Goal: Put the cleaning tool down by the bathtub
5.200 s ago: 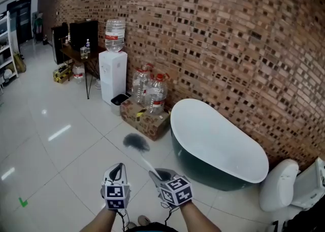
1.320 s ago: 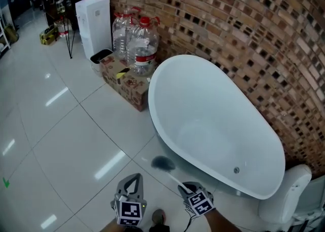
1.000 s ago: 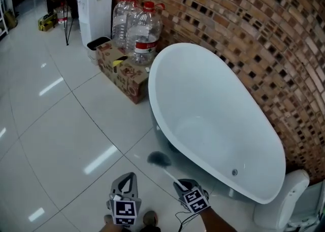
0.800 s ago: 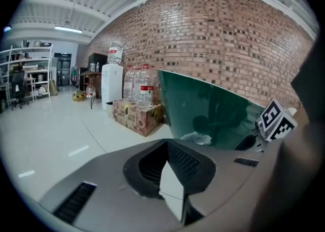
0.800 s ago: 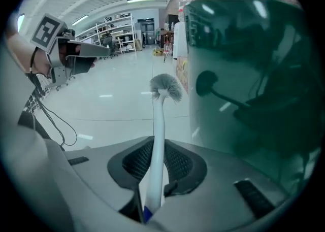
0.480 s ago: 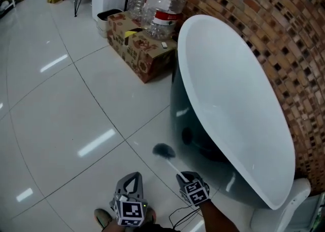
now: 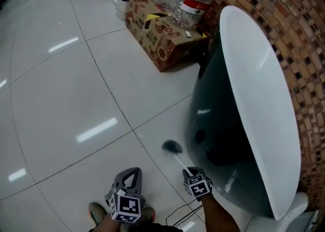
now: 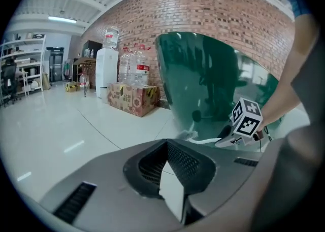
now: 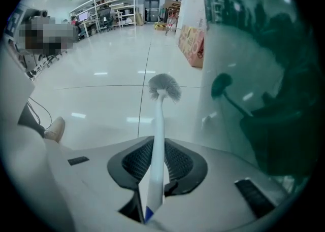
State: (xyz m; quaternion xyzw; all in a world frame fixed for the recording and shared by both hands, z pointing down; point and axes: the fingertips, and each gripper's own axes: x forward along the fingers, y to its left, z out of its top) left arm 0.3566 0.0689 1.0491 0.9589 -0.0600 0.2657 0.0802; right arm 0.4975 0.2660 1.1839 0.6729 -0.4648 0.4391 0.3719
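One step left. Right tool point(image 7: 189, 173) is clenched on the brush point(image 7: 177, 158) handle. The bristle head points forward, low over the floor point(image 7: 66, 89) at lower centre of the head view, just beside the bathtub point(image 7: 254, 94) outer wall. Contact with tiles unclear. Left tool point(image 7: 133, 171) is closed on nothing. Remaining, I'd say: lower and release.

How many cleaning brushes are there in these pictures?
1. The right gripper holds the brush, its head near the floor beside the bathtub. The dark shape on the tub is its reflection.
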